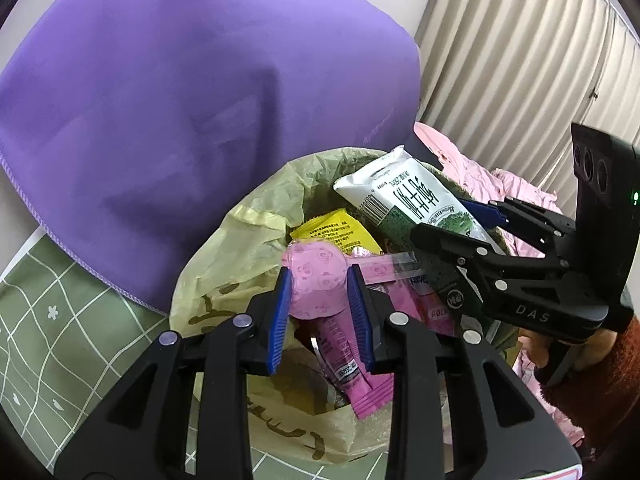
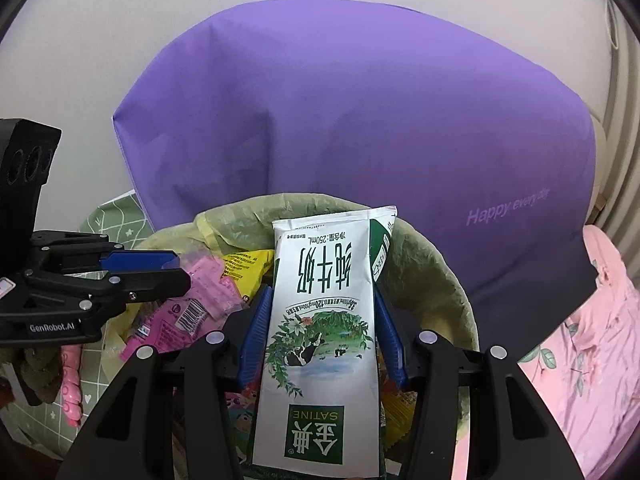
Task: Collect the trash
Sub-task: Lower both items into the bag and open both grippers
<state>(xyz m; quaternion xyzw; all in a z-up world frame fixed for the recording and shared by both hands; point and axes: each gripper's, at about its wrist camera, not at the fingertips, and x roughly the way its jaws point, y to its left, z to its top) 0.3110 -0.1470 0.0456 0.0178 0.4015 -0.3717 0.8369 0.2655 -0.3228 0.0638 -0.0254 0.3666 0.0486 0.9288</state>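
Now milk carton (image 2: 320,320) gripped by right tool (image 2: 322,336), pink wrapper (image 1: 316,284) by left tool (image 1: 320,312); best released only when well inside trash bag (image 1: 224,248).

Your left gripper (image 1: 316,304) pinches a glossy pink plastic wrapper (image 1: 316,280) between ribbed blue pads; its black plastic arms look matt, with shiny metal rivets. Your right gripper (image 2: 320,336) clamps a smooth white-and-green coated-paper milk carton (image 2: 320,320). The crinkled yellow plastic bin liner (image 1: 240,240) is thin and translucent; the purple cloth cushion (image 2: 360,120) is matt.
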